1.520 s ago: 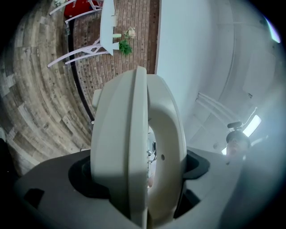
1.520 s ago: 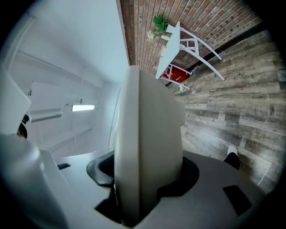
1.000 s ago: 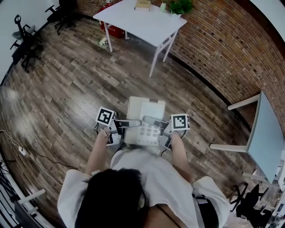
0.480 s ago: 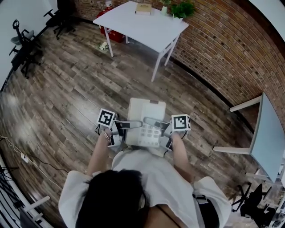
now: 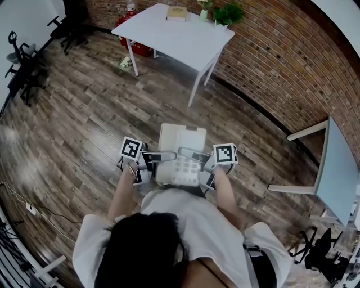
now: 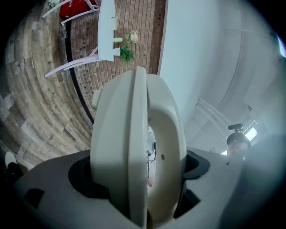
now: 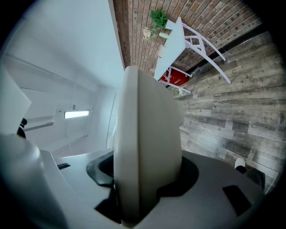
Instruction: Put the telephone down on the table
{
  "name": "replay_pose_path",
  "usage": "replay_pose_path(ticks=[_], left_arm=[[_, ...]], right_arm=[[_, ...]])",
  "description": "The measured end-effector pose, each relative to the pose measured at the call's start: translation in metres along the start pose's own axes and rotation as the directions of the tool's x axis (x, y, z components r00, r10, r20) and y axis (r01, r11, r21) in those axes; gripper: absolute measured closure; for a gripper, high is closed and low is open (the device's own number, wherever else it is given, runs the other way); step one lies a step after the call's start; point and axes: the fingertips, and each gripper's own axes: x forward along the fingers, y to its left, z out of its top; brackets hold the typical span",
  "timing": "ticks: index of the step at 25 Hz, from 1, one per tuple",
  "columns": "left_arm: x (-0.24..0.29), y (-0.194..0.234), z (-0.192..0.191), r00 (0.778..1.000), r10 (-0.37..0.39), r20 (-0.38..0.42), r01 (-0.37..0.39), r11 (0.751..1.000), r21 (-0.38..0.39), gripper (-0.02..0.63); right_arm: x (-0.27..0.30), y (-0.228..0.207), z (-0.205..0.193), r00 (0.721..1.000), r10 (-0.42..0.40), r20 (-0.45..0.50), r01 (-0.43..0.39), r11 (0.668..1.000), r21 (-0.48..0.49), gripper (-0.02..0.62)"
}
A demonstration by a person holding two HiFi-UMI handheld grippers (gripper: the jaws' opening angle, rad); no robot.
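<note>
A wooden floor (image 5: 73,124) fills most of the head view, with a brick wall (image 5: 270,62) curving along its far side. Against that wall stands the white counter (image 5: 180,34), with a book (image 5: 176,12) and a plant (image 5: 228,11) at its back edge. A grey counter (image 5: 337,169) shows at the right edge.

A person (image 5: 185,236) stands on the open floor and holds the phone (image 5: 183,149) in front of the waist, roughly level and over bare floor. It is not on any counter yet.

The left tool (image 5: 159,157) is clamped on the phone's left side, where the handset (image 5: 167,143) seems to lie. The right tool (image 5: 194,153) is clamped on the right side. Each tool's own view shows the pale casing edge-on and filling the gap between jaws that stand wide and press against it.

The phone's long axis runs away from the person, and its far end points at the white counter. That counter lies well apart, straight ahead and a little to the left. The two tools sit opposite each other across the phone, so neither is nearer. The carry has a good way to go, I judge. Setting down will need both tools to lower together, keeping the phone flat so the handset stays seated.
</note>
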Motion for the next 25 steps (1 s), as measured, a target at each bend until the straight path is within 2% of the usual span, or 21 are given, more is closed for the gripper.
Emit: replay_pose_path(ticks=[5, 17, 25], left_arm=[[-0.005, 0.001, 0.014, 1.0, -0.001, 0.001, 0.001, 1.0, -0.007, 0.152], [0.001, 0.013, 0.054, 1.0, 0.011, 0.012, -0.011, 1.0, 0.003, 0.152], [0.021, 0.024, 0.097, 1.0, 0.004, 0.021, -0.004, 1.0, 0.008, 0.153]], right_arm=[[0.01, 0.001, 0.009, 1.0, -0.001, 0.008, 0.001, 0.999, 0.049, 0.353], [0.018, -0.011, 0.052, 1.0, 0.023, -0.01, -0.023, 1.0, -0.011, 0.351], [0.012, -0.026, 0.096, 1.0, 0.018, -0.02, -0.018, 1.0, 0.019, 0.351]])
